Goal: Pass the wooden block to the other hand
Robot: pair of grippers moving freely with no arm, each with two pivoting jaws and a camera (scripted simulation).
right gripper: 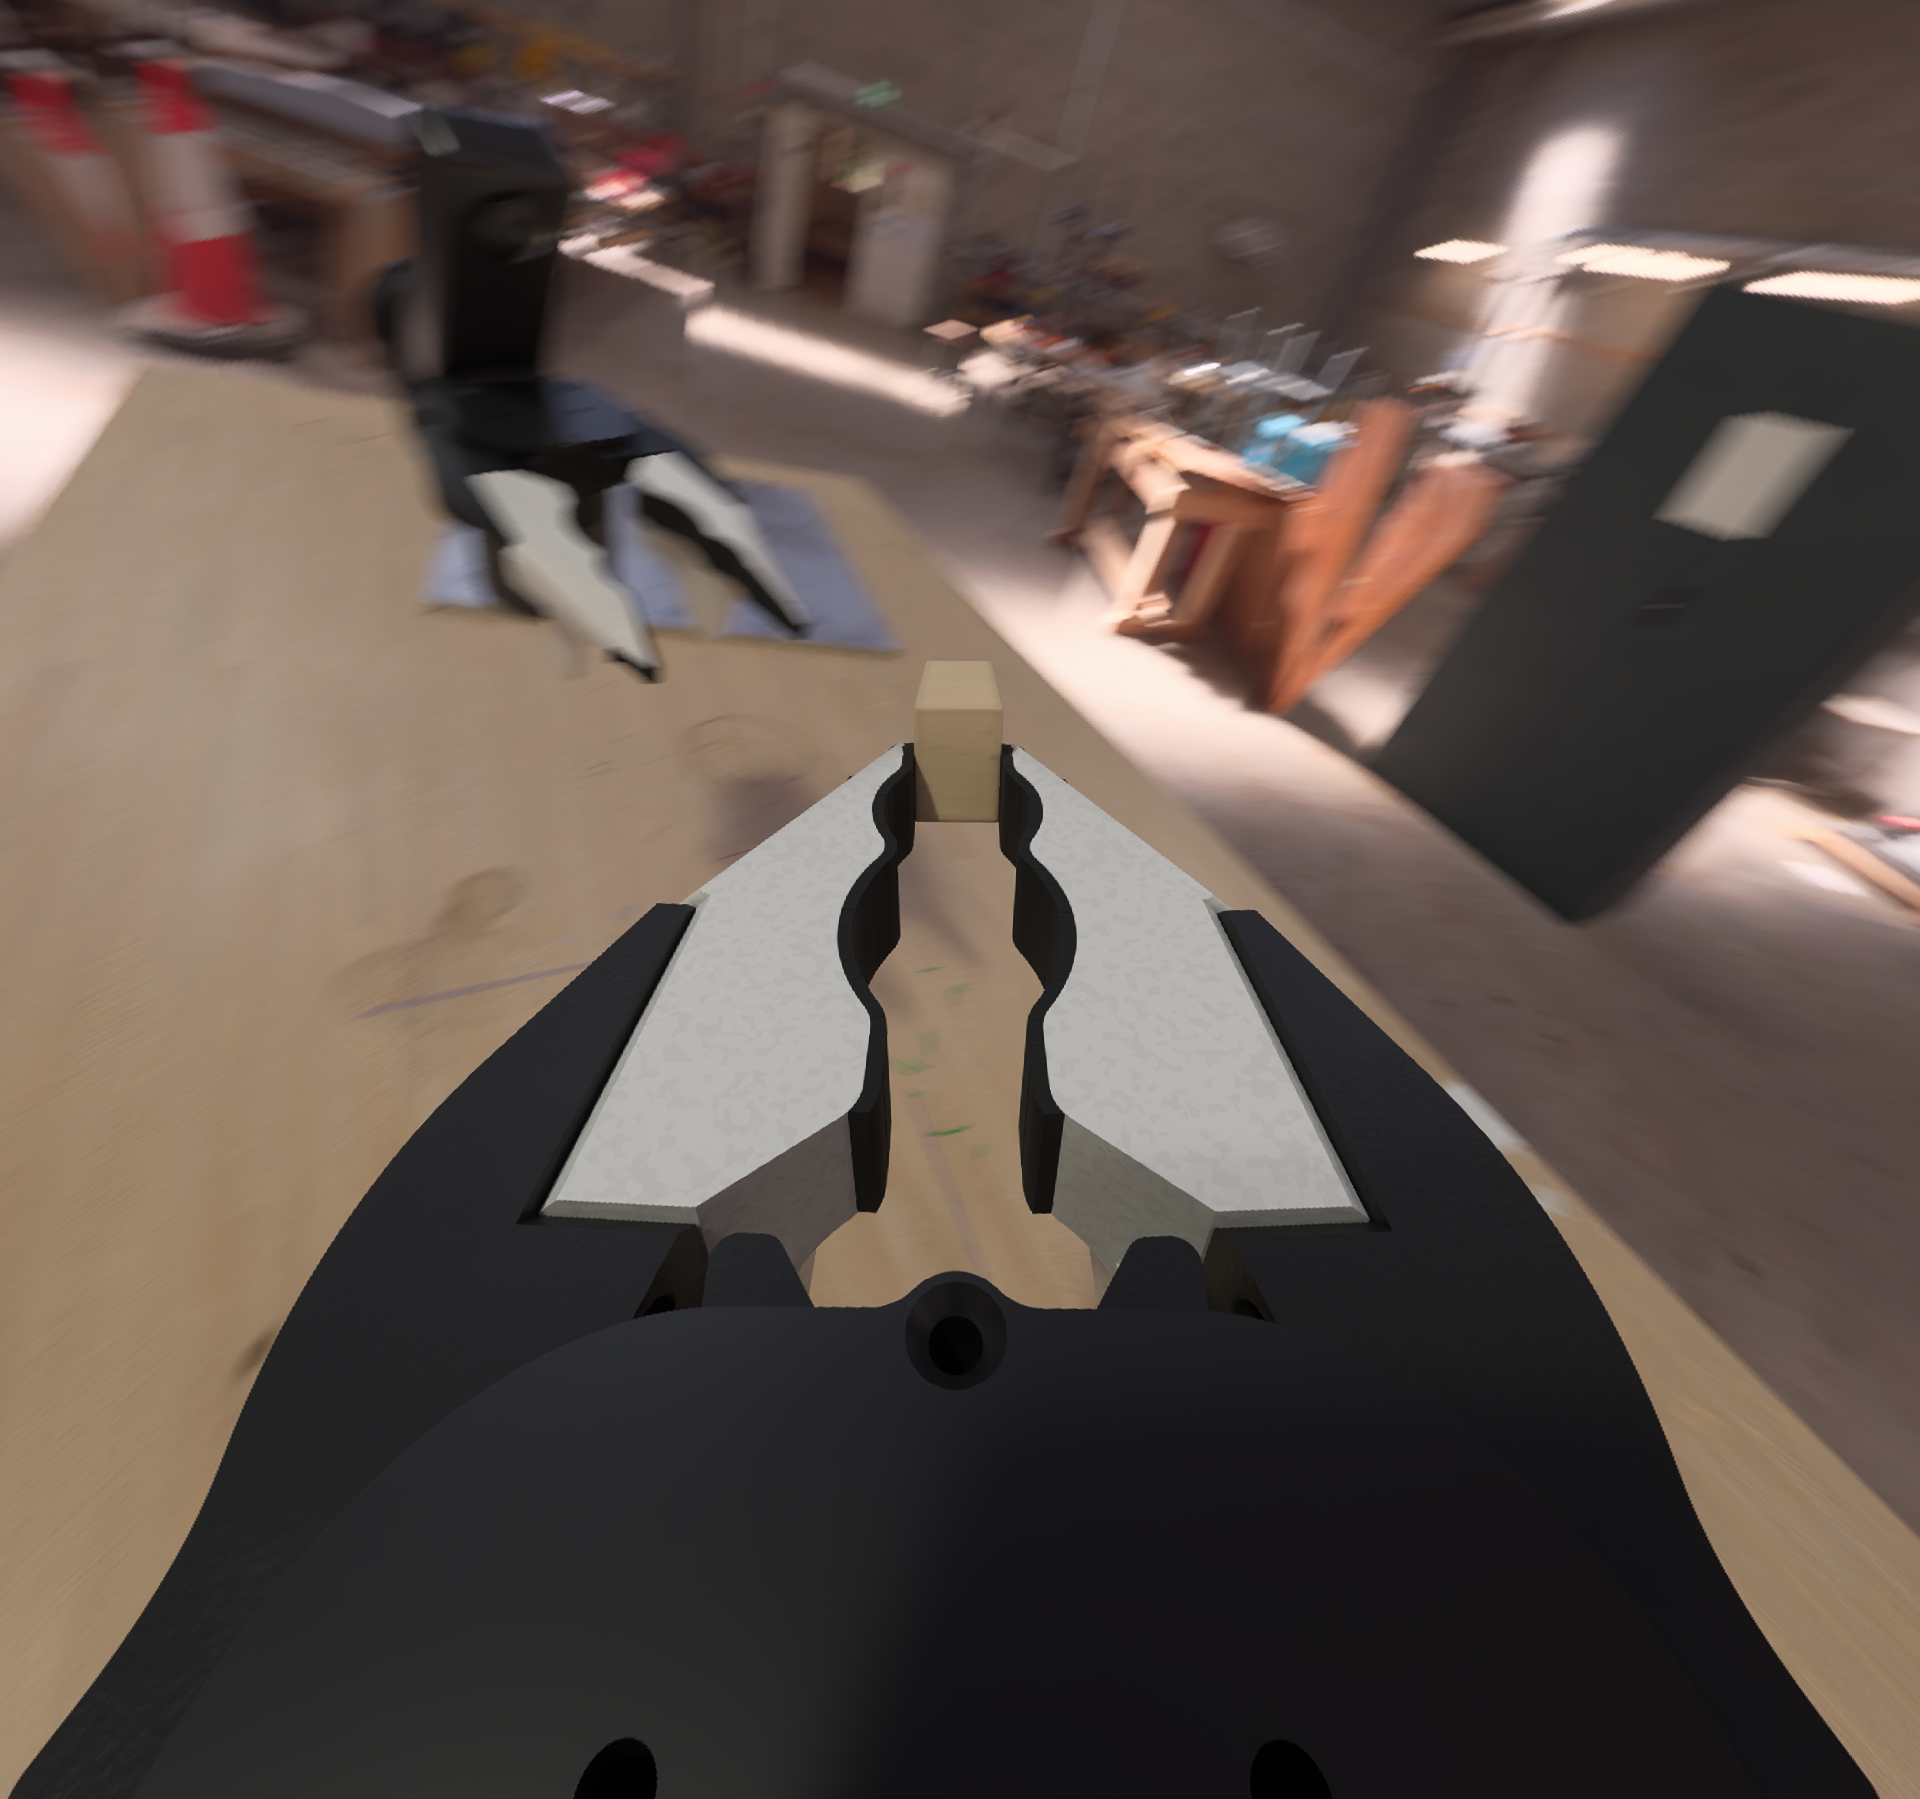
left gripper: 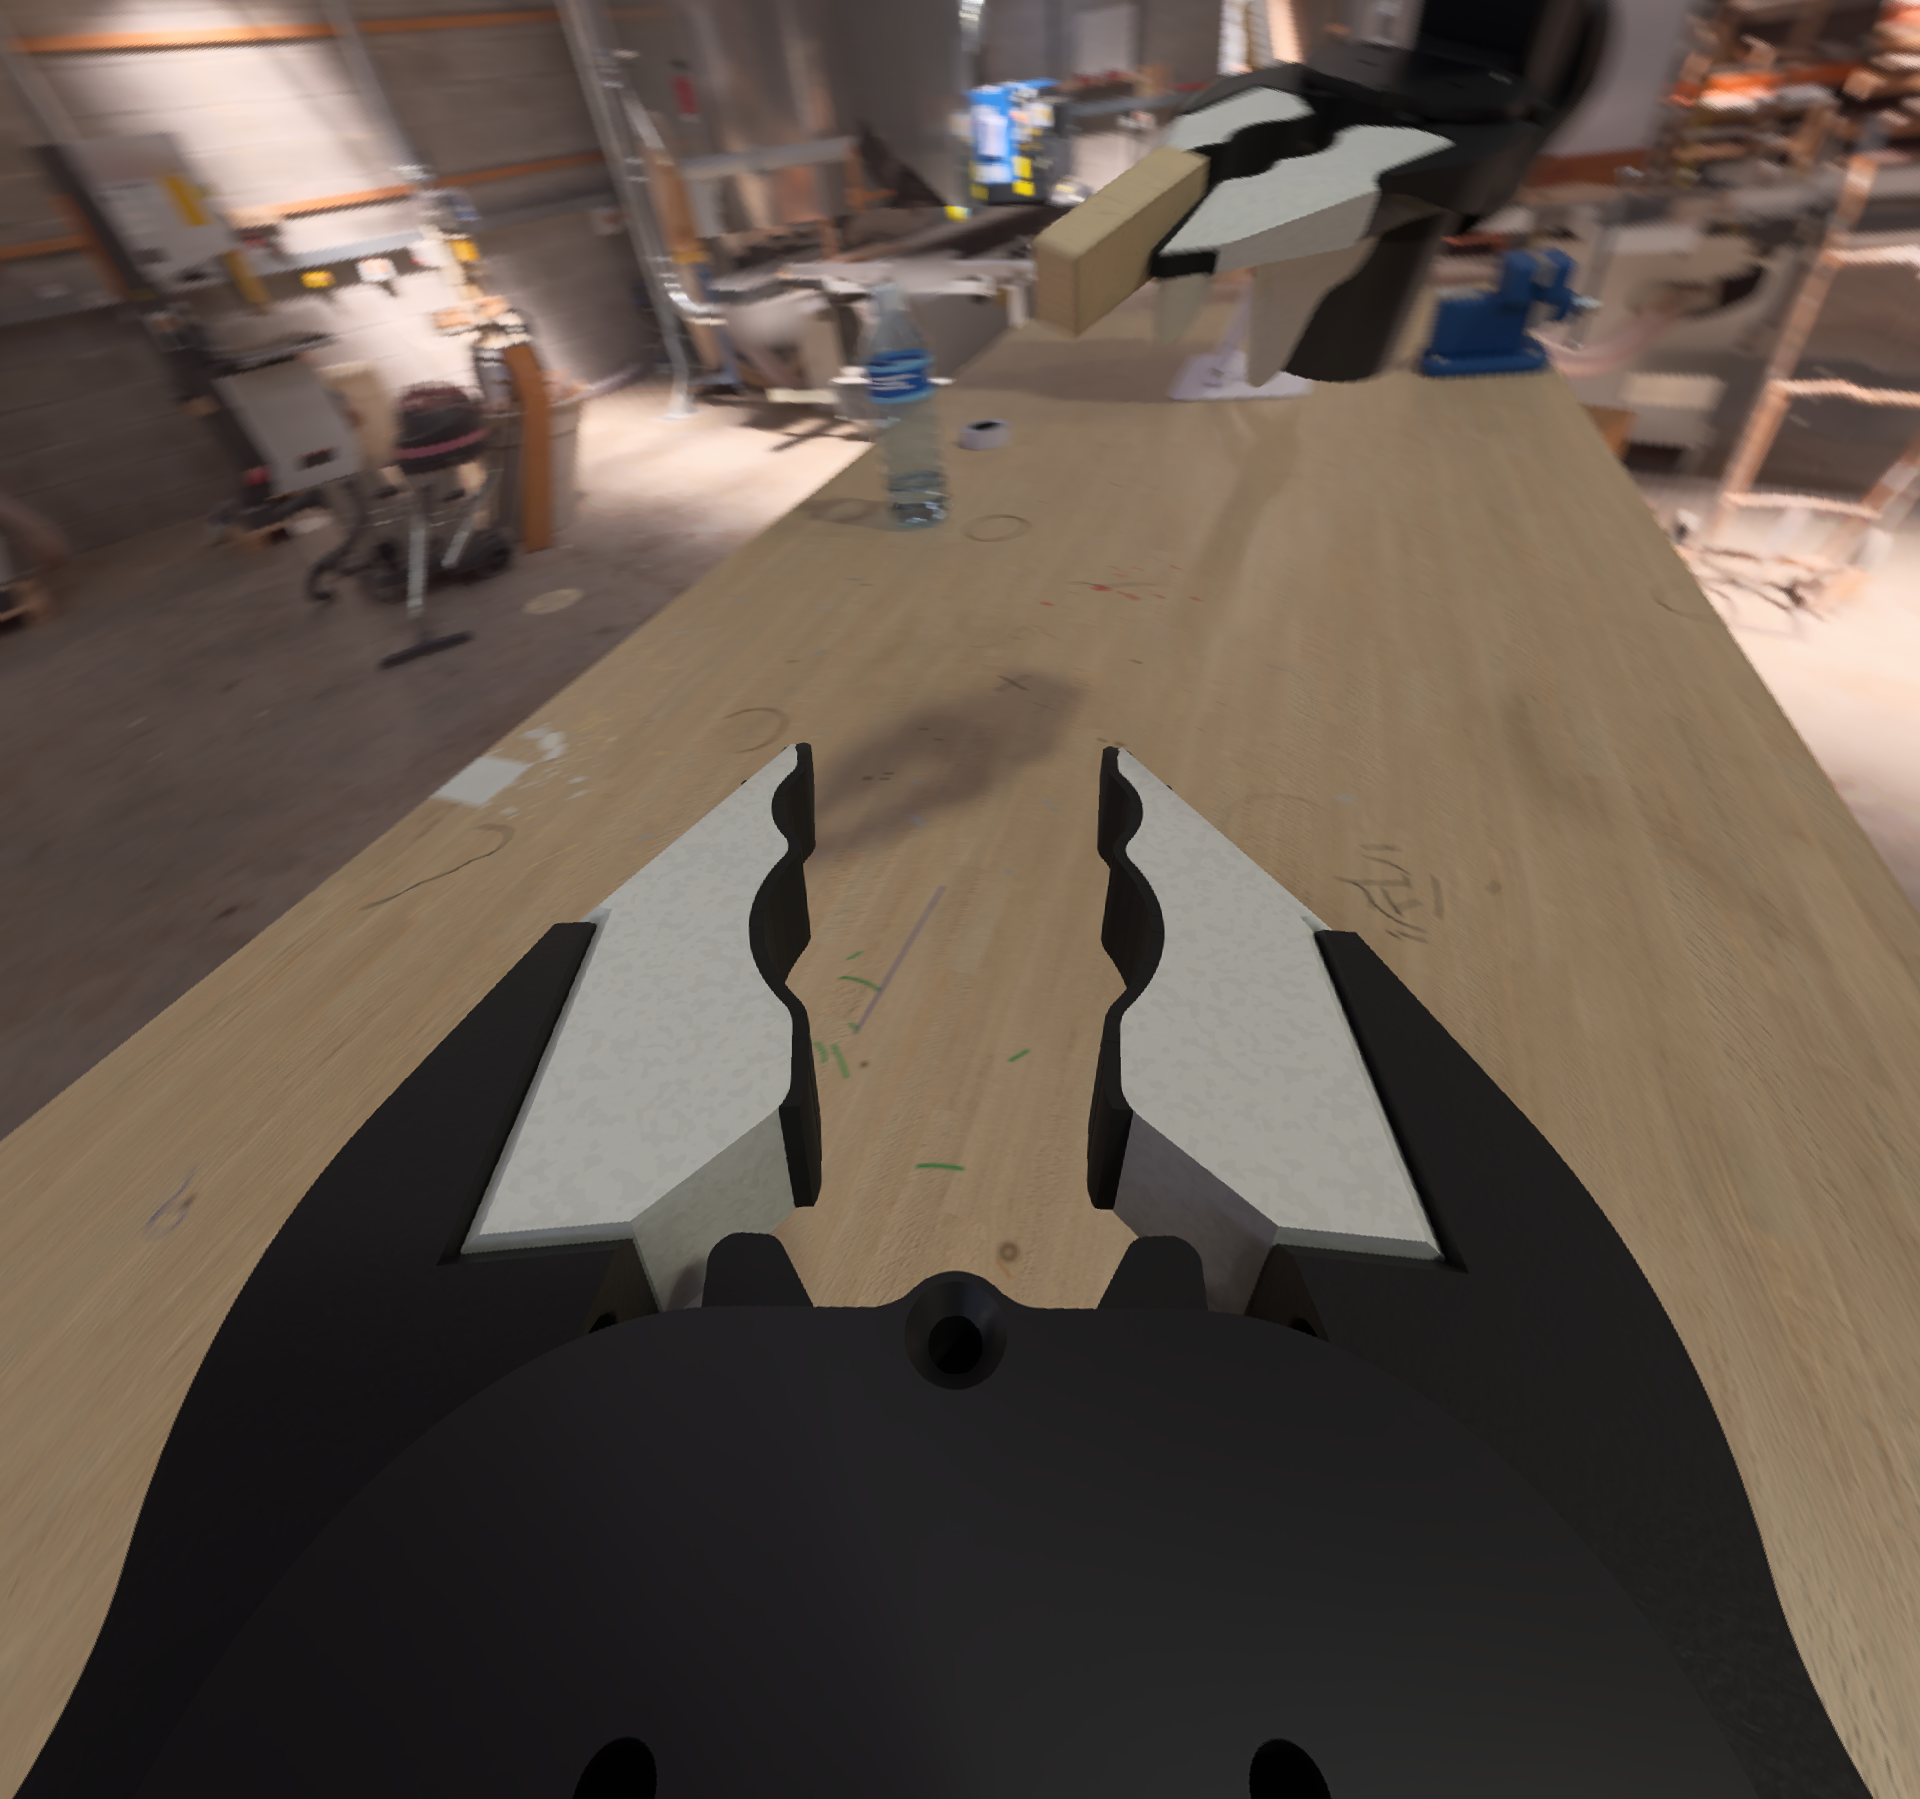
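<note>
The pale wooden block [right gripper: 958, 752] is clamped between the tips of my right gripper [right gripper: 958, 781] and sticks out past them, held above the wooden table [right gripper: 260, 814]. In the left wrist view the same block [left gripper: 1117, 237] and right gripper [left gripper: 1195, 206] hang in the air at the far right end of the table. My left gripper [left gripper: 956, 773] is open and empty, low over the table [left gripper: 1351, 710], well short of the block. In the right wrist view the left gripper [right gripper: 717, 648] shows ahead to the left, jaws apart.
A clear water bottle [left gripper: 909, 419] stands near the table's left edge, with a small white cap-like object [left gripper: 984, 433] beside it. A blue vise [left gripper: 1496, 315] sits at the far right. A grey mat [right gripper: 831, 565] lies on the table under the left gripper. A workshop surrounds the table.
</note>
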